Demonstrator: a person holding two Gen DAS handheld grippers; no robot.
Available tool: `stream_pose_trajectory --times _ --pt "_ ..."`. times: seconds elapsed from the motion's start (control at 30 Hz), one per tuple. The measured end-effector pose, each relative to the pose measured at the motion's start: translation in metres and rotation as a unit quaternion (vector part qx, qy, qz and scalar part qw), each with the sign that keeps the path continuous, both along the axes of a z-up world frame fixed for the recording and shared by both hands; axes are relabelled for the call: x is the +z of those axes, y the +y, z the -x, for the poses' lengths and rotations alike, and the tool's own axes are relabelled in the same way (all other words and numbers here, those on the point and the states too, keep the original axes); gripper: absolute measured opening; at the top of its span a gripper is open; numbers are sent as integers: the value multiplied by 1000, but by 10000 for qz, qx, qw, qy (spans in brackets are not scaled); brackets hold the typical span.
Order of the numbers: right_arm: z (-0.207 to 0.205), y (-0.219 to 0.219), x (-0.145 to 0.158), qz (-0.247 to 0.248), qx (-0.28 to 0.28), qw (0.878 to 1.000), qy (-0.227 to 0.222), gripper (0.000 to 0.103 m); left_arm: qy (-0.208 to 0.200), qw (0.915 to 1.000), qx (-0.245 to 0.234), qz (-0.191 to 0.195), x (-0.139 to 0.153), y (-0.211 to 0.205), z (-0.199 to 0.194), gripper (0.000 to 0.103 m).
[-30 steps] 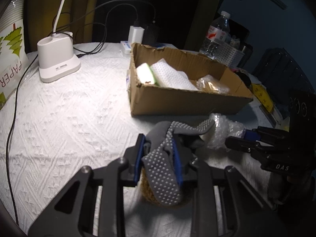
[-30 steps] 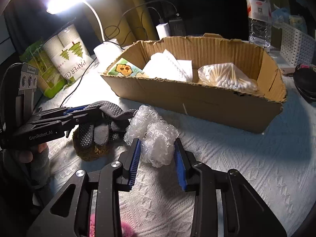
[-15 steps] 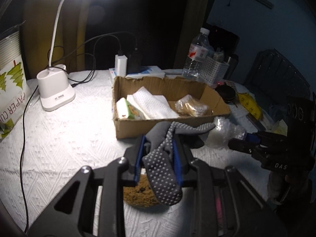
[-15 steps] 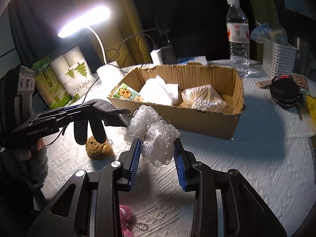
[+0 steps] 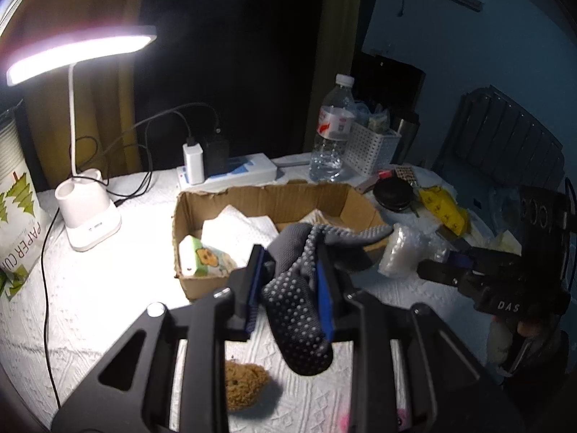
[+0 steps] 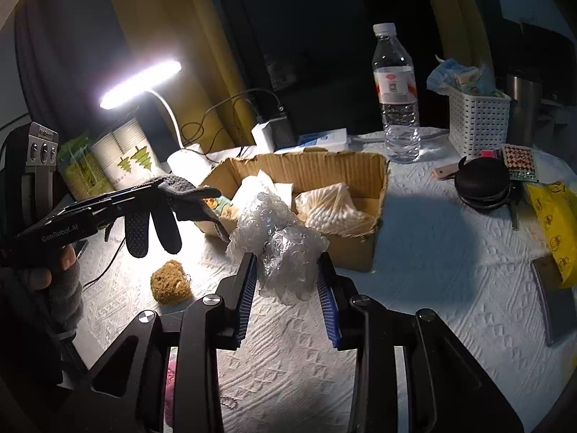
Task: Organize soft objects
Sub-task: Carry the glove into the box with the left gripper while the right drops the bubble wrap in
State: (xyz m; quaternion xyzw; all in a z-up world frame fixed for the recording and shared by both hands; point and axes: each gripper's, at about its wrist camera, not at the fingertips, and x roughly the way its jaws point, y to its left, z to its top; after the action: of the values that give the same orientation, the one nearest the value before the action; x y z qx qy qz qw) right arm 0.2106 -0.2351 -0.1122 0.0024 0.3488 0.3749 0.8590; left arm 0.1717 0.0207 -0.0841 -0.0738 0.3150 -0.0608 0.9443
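Note:
My left gripper (image 5: 288, 278) is shut on a grey dotted glove (image 5: 299, 310) and holds it in the air in front of the cardboard box (image 5: 274, 202). The glove also shows in the right wrist view (image 6: 158, 213). My right gripper (image 6: 288, 281) is shut on a wad of clear bubble wrap (image 6: 281, 241), raised near the box's front right corner (image 6: 360, 252). The box holds white cloths (image 5: 234, 231), a tissue pack (image 5: 198, 259) and a bag of cotton swabs (image 6: 335, 209). A brown fuzzy toy (image 6: 169, 283) lies on the white tablecloth below the glove.
A lit desk lamp (image 5: 86, 216) and paper cup sleeves (image 6: 126, 162) stand at the left. Behind the box are a power strip (image 5: 230, 173), a water bottle (image 6: 395, 97) and a white basket (image 6: 476, 119). A black pouch (image 6: 483, 184) and a yellow bag (image 6: 555, 223) lie right. Something pink (image 6: 169, 386) lies near.
Both grippers have risen from the table with the glove and the bubble wrap. The brown toy stays on the cloth, now uncovered below the glove.

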Motion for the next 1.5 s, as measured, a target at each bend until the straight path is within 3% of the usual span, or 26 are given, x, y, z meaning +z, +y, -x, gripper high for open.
stream_pose_trajectory --times 0.53,1.07,1.2,1.23,1.3,1.37,1.5 --pt "-48 -11 11 -248 41 9996 -137 36 -153 9993 225 -255 2 -19 -45 28" --pt "-101 6 -5 -321 -39 9995 59 36 272 9991 298 -152 -27 -15 -104 30" --pt "-115 9 -14 -193 -224 9994 151 40 378 9992 140 -39 -34 -18 -111 39" --pt "-116 9 -15 -184 -244 9994 172 42 383 9992 130 -24 -35 -19 -112 54" --pt "-118 8 -17 -185 -276 9993 197 48 337 9994 92 61 -34 -18 -112 74" --pt "-118 8 -17 -157 -307 9992 180 56 276 9996 54 95 -31 -18 -110 74" --pt "-115 10 -15 -114 -330 9993 166 56 267 9996 72 27 -29 -17 -106 74"
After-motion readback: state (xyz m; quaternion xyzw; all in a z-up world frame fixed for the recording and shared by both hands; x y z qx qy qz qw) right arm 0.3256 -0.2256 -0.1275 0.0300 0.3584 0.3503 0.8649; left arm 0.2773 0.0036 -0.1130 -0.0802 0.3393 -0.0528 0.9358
